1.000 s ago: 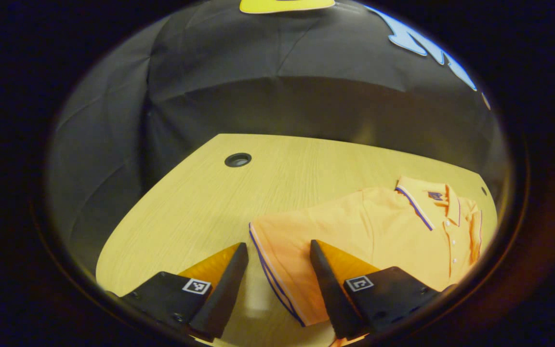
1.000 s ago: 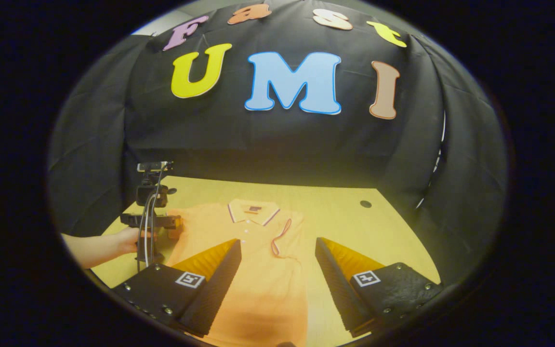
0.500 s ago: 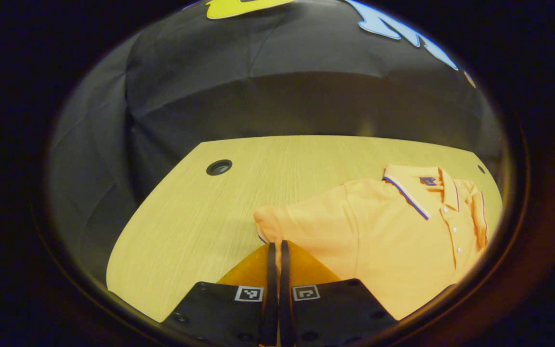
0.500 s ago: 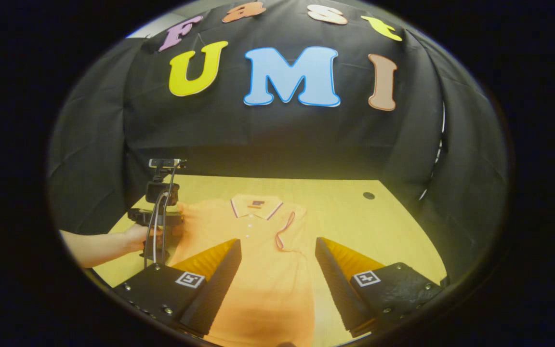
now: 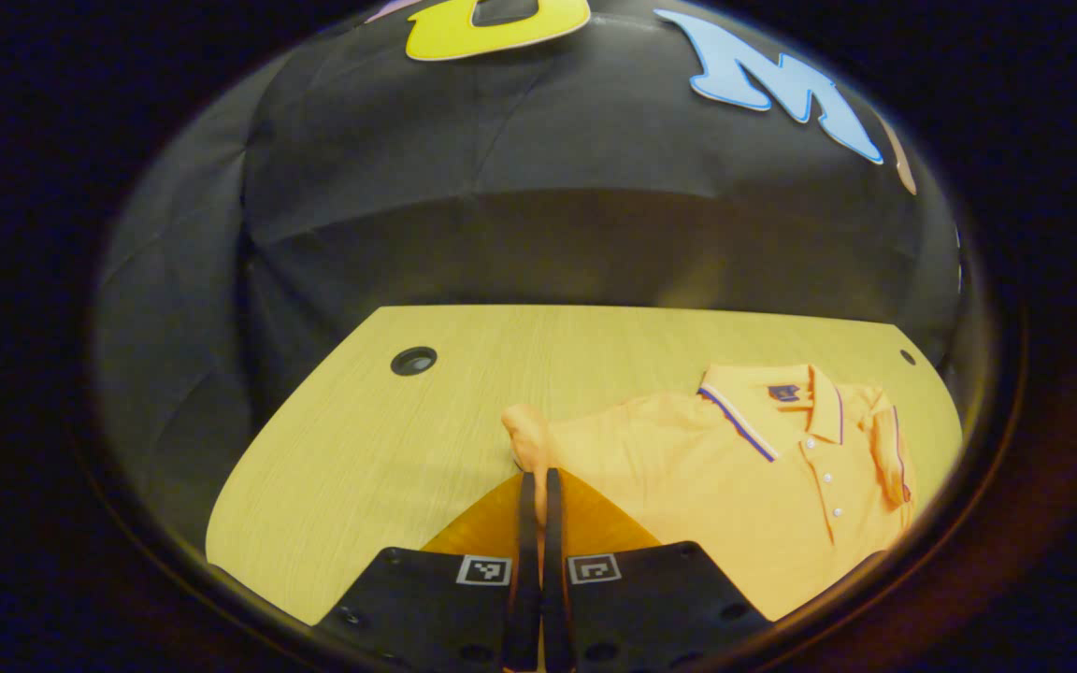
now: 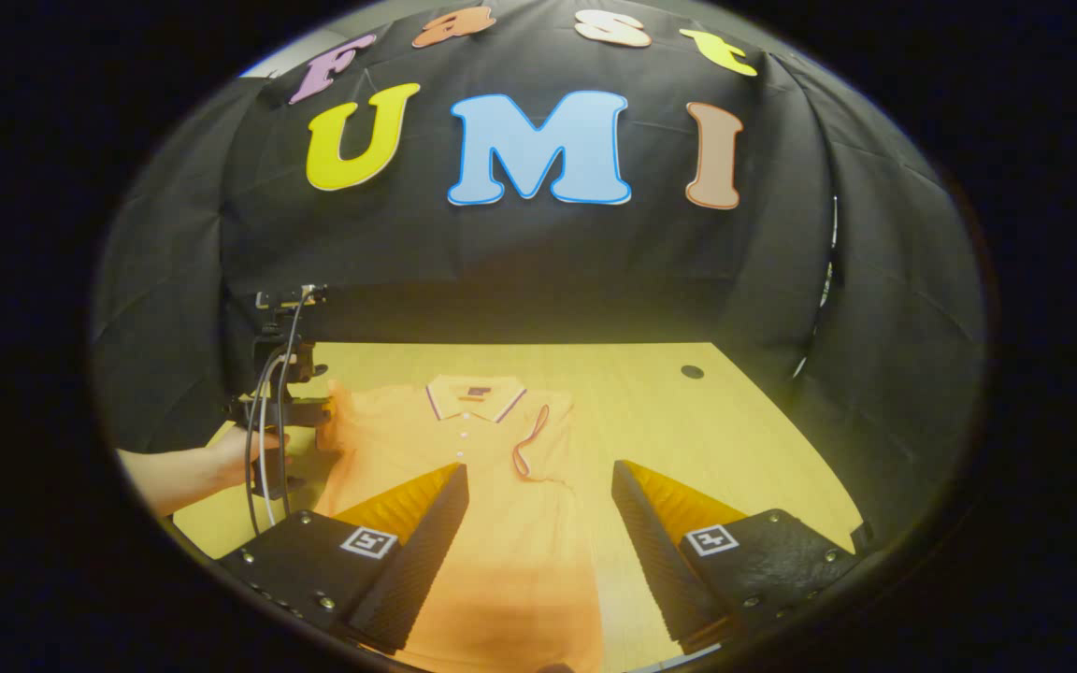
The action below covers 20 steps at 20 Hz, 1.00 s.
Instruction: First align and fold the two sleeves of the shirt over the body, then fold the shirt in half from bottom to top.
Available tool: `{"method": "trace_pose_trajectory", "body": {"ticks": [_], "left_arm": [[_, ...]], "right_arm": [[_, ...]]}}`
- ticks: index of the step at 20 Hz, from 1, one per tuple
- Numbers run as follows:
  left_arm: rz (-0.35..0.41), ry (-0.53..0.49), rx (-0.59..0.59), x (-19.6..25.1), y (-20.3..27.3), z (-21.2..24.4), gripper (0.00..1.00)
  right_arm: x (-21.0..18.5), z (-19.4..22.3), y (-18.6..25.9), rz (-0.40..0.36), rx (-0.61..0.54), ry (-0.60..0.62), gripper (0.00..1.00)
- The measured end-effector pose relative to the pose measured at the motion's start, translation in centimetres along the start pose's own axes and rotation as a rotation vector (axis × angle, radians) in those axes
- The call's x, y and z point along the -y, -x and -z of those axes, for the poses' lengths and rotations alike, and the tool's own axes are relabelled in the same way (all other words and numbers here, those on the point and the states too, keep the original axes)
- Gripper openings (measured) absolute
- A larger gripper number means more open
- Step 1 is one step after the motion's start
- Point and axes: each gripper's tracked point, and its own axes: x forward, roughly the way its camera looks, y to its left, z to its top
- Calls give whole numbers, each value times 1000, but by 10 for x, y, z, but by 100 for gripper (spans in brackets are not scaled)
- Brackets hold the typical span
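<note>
The left gripper (image 5: 535, 481), jaws pinching the bunched sleeve (image 5: 527, 439), seems mid sleeve-fold; next, carry it over the shirt (image 5: 744, 486). The right gripper (image 6: 538, 491) hangs spread.

The shirt's (image 6: 464, 486) hem is cut off by the right gripper view's lower edge; its collar label is too small to tell. The sleeve's (image 5: 527, 439) cuff is hidden between the closed left tongs (image 5: 535, 486).

orange polo shirt (image 6: 492, 486) flat on table, one sleeve (image 5: 531, 437) lifted, bunched
</note>
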Motion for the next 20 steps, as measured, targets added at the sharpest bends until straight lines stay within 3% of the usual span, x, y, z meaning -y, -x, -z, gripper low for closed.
{"method": "trace_pose_trajectory", "body": {"ticks": [7,14,16,17,20], "left_arm": [[110,-83,0,63,6,-8,8],[131,-159,-63,90,-1,11,11],[145,-171,-72,96,0,14,14],[152,-172,-72,99,2,15,24],[178,-159,-77,107,15,17,34]], "right_arm": [[-4,9,9,7,1,6,96],[10,21,17,22,-13,-11,95],[15,26,18,25,-21,-15,95],[17,27,19,25,-25,-16,95],[23,35,18,26,-34,-8,96]]}}
